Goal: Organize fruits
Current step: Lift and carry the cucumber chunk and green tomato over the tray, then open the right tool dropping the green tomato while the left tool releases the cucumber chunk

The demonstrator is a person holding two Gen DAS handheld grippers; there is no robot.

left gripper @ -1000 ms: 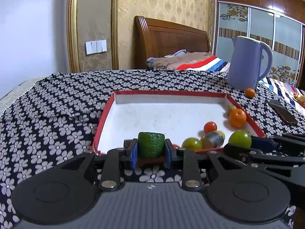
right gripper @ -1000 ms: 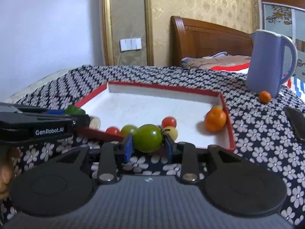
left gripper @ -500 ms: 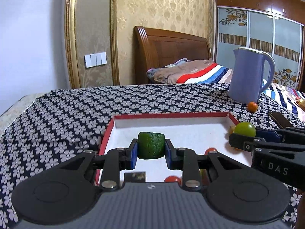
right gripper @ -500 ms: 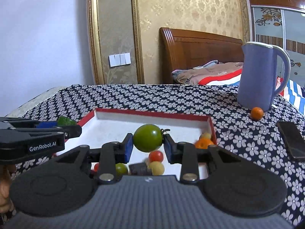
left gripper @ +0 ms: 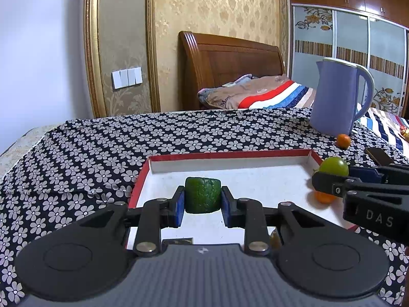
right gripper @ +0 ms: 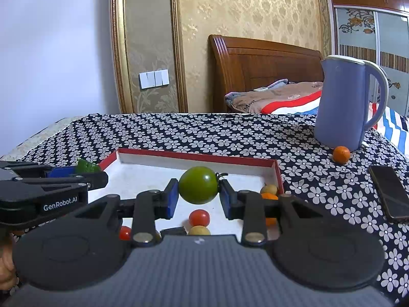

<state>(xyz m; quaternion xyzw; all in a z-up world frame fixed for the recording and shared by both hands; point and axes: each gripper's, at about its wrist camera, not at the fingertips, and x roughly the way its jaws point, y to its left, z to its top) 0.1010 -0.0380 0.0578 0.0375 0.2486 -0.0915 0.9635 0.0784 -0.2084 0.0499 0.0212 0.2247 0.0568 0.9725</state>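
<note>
- Left wrist: the left claw (left gripper: 202, 202) is clamped on a bumpy green fruit (left gripper: 202, 195), carried higher above the red-rimmed tray (left gripper: 230, 154) than a second ago; more worktop (left gripper: 102, 148) shows.
- Right wrist: the right claw (right gripper: 198, 196) grips a green tomato (right gripper: 198, 184), likewise raised over the tray; a red tomato (right gripper: 199, 217) lies below.

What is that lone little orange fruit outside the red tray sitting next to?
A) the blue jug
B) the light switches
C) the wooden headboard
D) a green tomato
A: the small orange fruit rests on the flowered cloth right at the foot of the blue jug, outside the red tray.
</note>
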